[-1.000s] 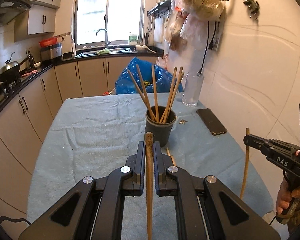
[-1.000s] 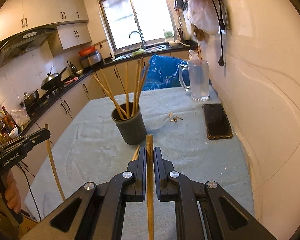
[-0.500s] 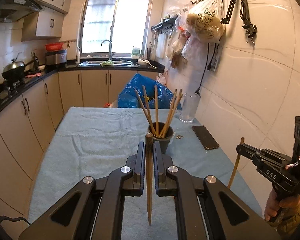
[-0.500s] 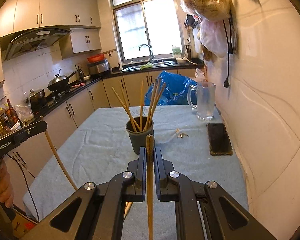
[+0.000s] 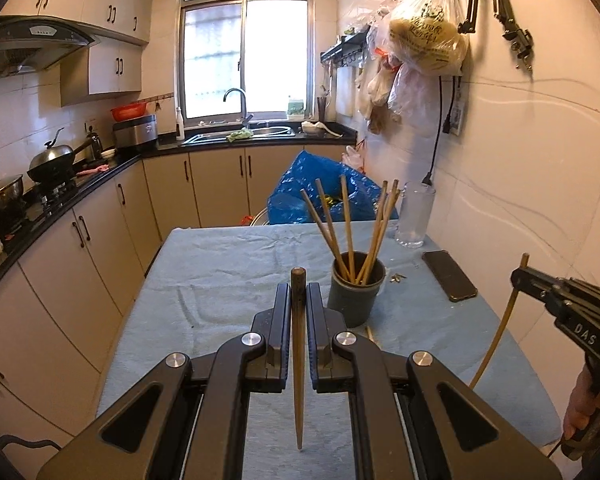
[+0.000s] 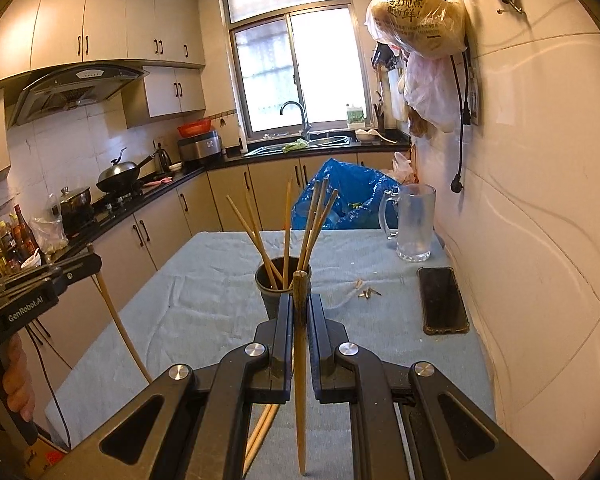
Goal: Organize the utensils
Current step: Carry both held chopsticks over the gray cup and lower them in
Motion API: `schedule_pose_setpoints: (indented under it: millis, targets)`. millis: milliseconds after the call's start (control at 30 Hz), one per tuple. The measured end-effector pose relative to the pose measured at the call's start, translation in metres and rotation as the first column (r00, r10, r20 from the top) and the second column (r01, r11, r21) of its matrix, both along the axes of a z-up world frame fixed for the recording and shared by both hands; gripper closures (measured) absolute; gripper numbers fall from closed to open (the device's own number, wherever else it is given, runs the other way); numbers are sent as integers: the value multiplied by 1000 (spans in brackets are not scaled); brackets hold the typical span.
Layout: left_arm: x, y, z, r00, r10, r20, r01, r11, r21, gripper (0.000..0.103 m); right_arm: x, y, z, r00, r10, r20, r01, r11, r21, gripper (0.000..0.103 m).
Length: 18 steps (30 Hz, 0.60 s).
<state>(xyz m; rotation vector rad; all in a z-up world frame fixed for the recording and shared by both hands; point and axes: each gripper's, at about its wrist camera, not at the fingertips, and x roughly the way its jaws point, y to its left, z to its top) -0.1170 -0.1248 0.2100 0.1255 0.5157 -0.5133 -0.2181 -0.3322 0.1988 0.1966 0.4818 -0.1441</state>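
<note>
Left claw [image 5: 299, 300] is gripping one thin brown wooden chopstick [image 5: 298, 360] near its thick end, jaws nearly closed on it, tip hanging down; right claw [image 6: 299, 304] is pinching a second wooden chopstick [image 6: 299, 380] the same way, jaws fully clamped; both sticks are hanging upright, probably so they can drop tip-first into the dark round plastic cup [image 5: 354, 296]; cup is standing on the blue cloth-covered tabletop [image 5: 228, 276], already holding several chopsticks leaning outward; two loose chopsticks [image 6: 260, 436] are lying on the cloth in front of the cup, nearer the claws; black phone [image 6: 442, 300] is resting to the right of the cup, well apart.
</note>
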Motion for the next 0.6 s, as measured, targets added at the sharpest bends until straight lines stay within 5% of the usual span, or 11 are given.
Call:
schedule_pose_setpoints:
  millis: [600]
  targets:
    - [27, -11, -5, 999, 8, -44, -6, 999, 40, 96, 28, -13, 11, 1000, 7, 17, -8, 1000, 22, 96]
